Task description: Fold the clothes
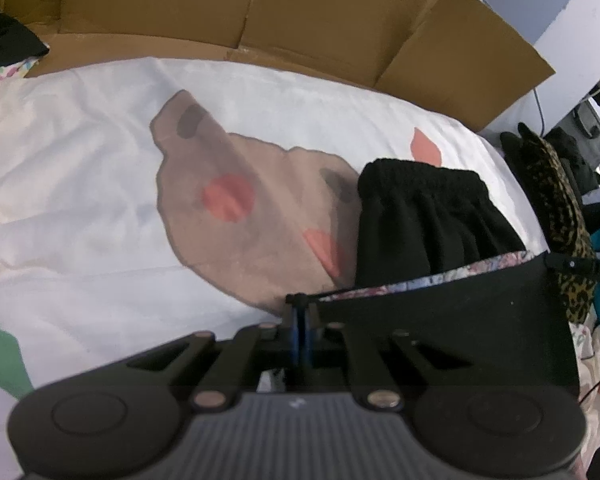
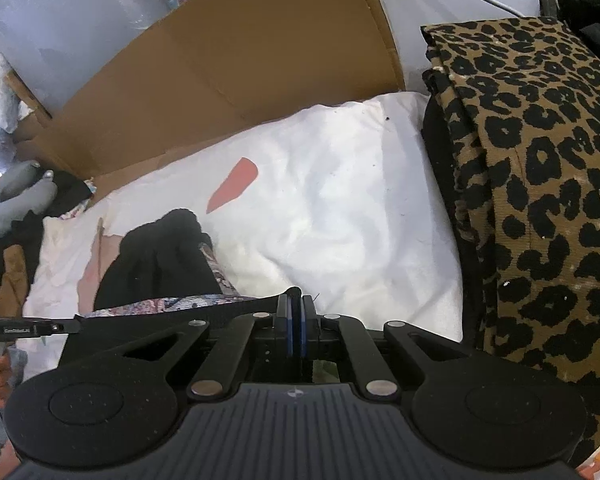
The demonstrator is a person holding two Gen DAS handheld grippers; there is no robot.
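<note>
Left wrist view: white bedding (image 1: 80, 200) lies open leftward, cardboard (image 1: 300, 20) behind. Left gripper (image 1: 301, 308) and right gripper (image 2: 296, 300) each pinch the black garment's (image 1: 428, 220) taut, floral-lined edge over the bed.

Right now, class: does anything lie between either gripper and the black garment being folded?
Nothing visible does. The left gripper and right gripper are each shut on an edge of the black garment, stretched taut between them above the white bedding.

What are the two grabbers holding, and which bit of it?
Both hold the black garment by its floral-lined edge: the left gripper pinches one end, the right gripper the other, with the edge stretched between them.
</note>
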